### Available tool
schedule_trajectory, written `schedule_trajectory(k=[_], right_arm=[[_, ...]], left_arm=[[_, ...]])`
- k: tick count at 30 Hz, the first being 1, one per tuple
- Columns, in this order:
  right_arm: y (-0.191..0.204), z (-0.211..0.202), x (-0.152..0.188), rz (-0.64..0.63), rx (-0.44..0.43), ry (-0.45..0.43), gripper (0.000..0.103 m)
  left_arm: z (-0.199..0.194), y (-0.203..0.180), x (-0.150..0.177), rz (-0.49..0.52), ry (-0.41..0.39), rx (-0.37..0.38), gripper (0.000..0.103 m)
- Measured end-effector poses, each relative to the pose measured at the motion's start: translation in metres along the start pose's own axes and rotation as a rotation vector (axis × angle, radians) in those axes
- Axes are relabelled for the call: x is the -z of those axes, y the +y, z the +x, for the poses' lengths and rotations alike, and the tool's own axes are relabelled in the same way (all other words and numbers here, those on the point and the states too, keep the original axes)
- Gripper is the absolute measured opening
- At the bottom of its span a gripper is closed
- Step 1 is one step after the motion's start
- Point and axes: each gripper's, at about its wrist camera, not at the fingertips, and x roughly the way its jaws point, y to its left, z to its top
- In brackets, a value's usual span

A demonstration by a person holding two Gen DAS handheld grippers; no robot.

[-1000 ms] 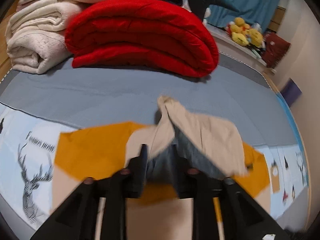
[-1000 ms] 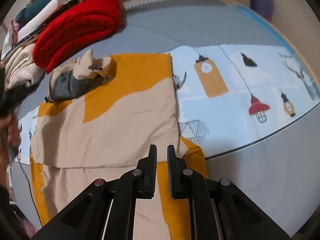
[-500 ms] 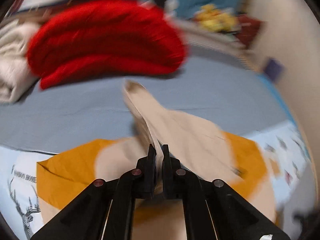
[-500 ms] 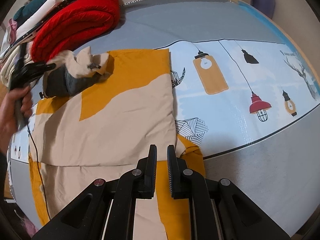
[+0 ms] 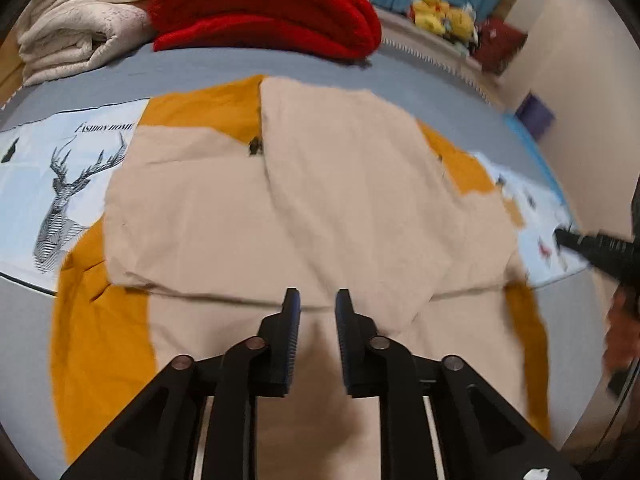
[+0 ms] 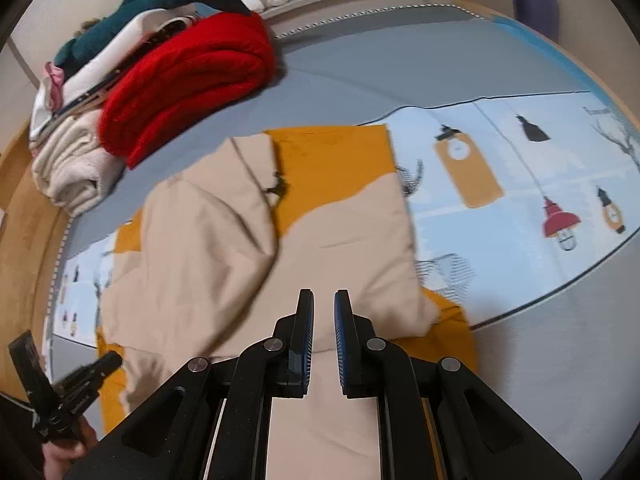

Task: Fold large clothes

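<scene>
A beige and mustard jacket [image 5: 208,208] lies spread flat on the bed, with its beige hood flap [image 5: 352,168] folded down over the body and a black cord toggle [image 5: 254,146] beside the flap. My left gripper [image 5: 316,296] hovers over the jacket's near part. Its jaws are opening and nothing is between them. In the right wrist view the same jacket [image 6: 344,248] and hood flap [image 6: 212,216] show, and the left gripper [image 6: 94,368] appears low at the left edge. My right gripper [image 6: 323,296] hangs above the jacket's near edge, its pads a narrow gap apart and holding nothing.
A folded red blanket [image 5: 264,8] and cream blankets [image 5: 76,28] are stacked at the bed's far side. The printed sheet [image 5: 48,168] with a deer and lamps [image 6: 520,184] lies under the jacket. Plush toys [image 5: 440,16] sit on a ledge by the wall.
The left gripper shut on the raised hood, carried it over the jacket and let go. The hood now lies flat and the left gripper has drawn back. The right gripper barely moved.
</scene>
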Motion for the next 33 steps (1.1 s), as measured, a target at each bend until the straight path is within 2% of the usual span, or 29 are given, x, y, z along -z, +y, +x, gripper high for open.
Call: schedule_trajectory(k=[2, 5, 7, 9, 11, 13, 15, 18, 24, 33], right_arm=[[0.008, 0.004, 0.003, -0.002, -0.023, 0.005, 0.012], [0.019, 0.011, 0.009, -0.015, -0.032, 0.022, 0.012], [0.028, 0.016, 0.013, -0.04, -0.052, 0.029, 0.012], [0.039, 0.02, 0.015, -0.071, -0.071, 0.031, 0.012], [0.047, 0.024, 0.016, -0.083, -0.093, 0.033, 0.013], [0.055, 0.027, 0.017, -0.092, -0.108, 0.032, 0.013], [0.064, 0.031, 0.018, -0.104, -0.123, 0.031, 0.014], [0.078, 0.041, 0.022, -0.122, -0.136, 0.039, 0.021], [0.103, 0.063, 0.038, -0.186, -0.118, 0.091, 0.023], [0.111, 0.079, 0.048, -0.216, -0.085, 0.131, 0.023]], left_arm=[[0.014, -0.013, -0.003, 0.037, -0.003, -0.028, 0.02], [0.034, -0.038, -0.011, 0.117, 0.018, 0.02, 0.022], [0.053, -0.05, -0.005, 0.185, 0.049, 0.014, 0.039], [0.079, -0.054, 0.006, 0.229, 0.141, -0.053, 0.043], [0.088, -0.052, 0.01, 0.22, 0.171, -0.094, 0.043], [0.082, -0.051, 0.006, 0.175, 0.185, -0.082, 0.042], [0.073, -0.053, 0.0, 0.165, 0.175, -0.075, 0.042], [0.065, -0.058, -0.003, 0.198, 0.149, -0.105, 0.042], [0.066, -0.052, -0.002, 0.179, 0.169, -0.115, 0.042], [0.053, -0.036, -0.005, 0.14, 0.167, -0.103, 0.042]])
